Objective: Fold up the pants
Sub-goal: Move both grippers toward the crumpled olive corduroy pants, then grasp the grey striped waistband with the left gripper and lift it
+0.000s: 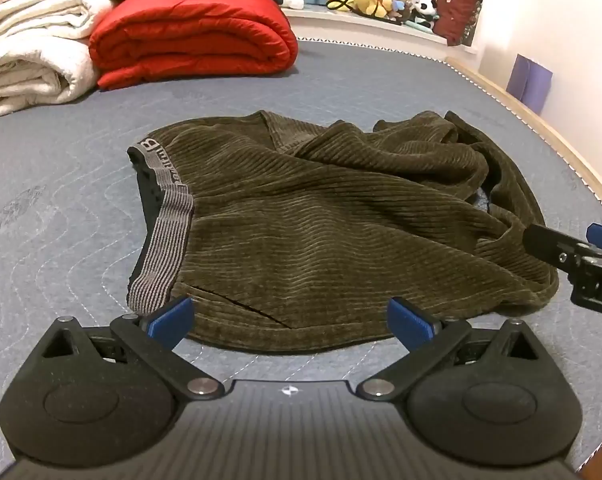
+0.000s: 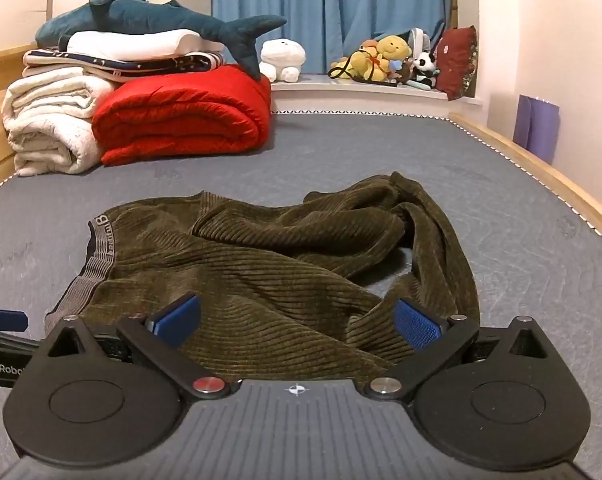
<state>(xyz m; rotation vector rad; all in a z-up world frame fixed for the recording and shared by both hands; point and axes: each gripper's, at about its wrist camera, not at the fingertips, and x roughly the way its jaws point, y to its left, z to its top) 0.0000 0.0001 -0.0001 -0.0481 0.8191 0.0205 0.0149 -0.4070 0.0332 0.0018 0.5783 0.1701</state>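
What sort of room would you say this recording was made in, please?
Most likely a bedroom. The pants lie on a bare grey quilted mattress in a wooden frame, folded blankets and a plush shark are stacked at its far end, and soft toys sit on the sill by blue curtains.

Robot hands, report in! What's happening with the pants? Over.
Left gripper open, right gripper open, both empty. Pants crumpled on mattress, unfolded. Nothing in the way.

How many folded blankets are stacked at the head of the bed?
2 clear bundles: a red quilt and, left of it, a white blanket. Thinner folded linens lie on top; more may be hidden.
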